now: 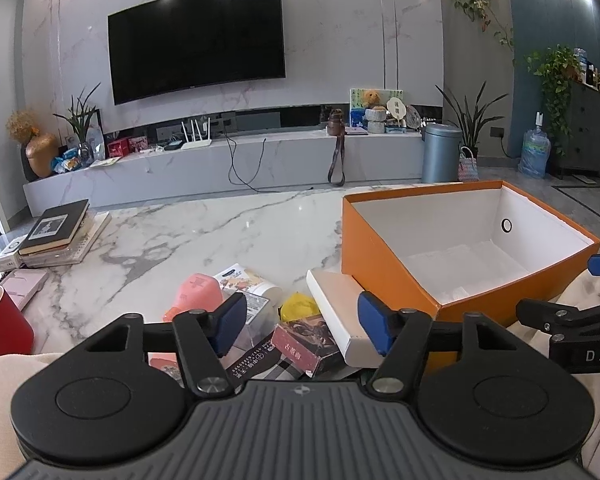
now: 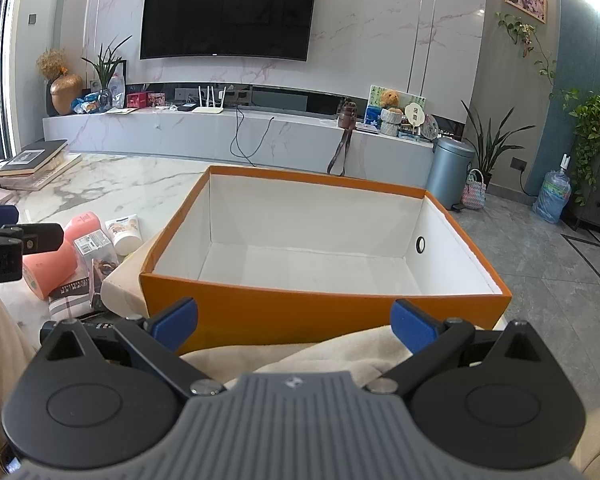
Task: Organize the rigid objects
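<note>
Two low wrist views face the TV wall (image 1: 196,40) across a marble table (image 1: 220,224), sharing the nearby orange box (image 2: 324,312)

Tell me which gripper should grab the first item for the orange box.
Left. The left gripper hangs open right over the pile, the red packet between its fingers. The right gripper faces the empty orange box, with the pile off to its side.

Left tool (image 1: 302,322) tilted down, jaws parted, nothing gripped. Right tool (image 2: 294,326) tilted down, jaws spread wide.
</note>
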Tool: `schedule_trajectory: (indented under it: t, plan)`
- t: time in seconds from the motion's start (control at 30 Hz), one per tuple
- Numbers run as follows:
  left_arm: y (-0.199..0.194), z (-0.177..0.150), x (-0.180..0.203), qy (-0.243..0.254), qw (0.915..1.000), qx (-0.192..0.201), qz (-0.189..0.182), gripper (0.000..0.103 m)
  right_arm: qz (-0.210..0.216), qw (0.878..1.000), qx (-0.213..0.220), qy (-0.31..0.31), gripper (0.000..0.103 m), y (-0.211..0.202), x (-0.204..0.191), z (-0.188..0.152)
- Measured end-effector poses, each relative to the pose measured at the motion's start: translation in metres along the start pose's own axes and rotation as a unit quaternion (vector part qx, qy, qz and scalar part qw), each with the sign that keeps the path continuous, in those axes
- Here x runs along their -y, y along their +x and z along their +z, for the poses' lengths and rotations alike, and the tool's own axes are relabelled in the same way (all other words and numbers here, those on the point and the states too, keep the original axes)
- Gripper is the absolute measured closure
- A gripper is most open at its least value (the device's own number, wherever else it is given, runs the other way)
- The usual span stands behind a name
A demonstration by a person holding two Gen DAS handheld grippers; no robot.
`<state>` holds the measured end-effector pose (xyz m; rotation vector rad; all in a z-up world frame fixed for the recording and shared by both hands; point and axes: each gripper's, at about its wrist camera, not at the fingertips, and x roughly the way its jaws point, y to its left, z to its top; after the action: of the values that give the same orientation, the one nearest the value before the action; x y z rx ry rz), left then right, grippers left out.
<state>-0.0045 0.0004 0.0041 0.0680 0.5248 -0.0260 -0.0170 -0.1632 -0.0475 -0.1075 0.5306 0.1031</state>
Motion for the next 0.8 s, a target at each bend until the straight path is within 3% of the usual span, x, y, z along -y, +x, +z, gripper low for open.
schedule_trajectory:
  t: [0.17,0.27,0.37,0.53,0.67,0.8]
  plan:
    - [0.006,0.002,-0.005,-0.003,0.9994,-0.032,-0.014,0.036,0.02,1.0,-0.016,0.003,0.003,0.011,0.004,-0.006]
    - [0.01,0.003,-0.01,-0.007,0.9982,-0.057,-0.018,0.038,0.032,0.999,-0.022,0.006,0.013,0.013,0.004,-0.005]
    - [0.014,0.004,-0.018,-0.013,0.9946,-0.097,-0.035,0.055,0.055,0.998,-0.031,0.007,0.02,0.014,-0.002,-0.003]
    - [0.024,0.003,-0.025,-0.009,0.9853,-0.162,-0.054,0.067,0.122,0.99,-0.065,0.005,0.035,0.019,-0.018,-0.001]
    - [0.032,0.001,-0.032,-0.011,0.9773,-0.202,-0.064,0.067,0.176,0.979,-0.1,-0.013,0.041,0.024,-0.039,0.001]
    - [0.034,0.002,-0.029,0.026,0.9746,-0.218,-0.042,0.065,0.206,0.968,-0.138,-0.032,0.041,0.036,-0.066,0.008]
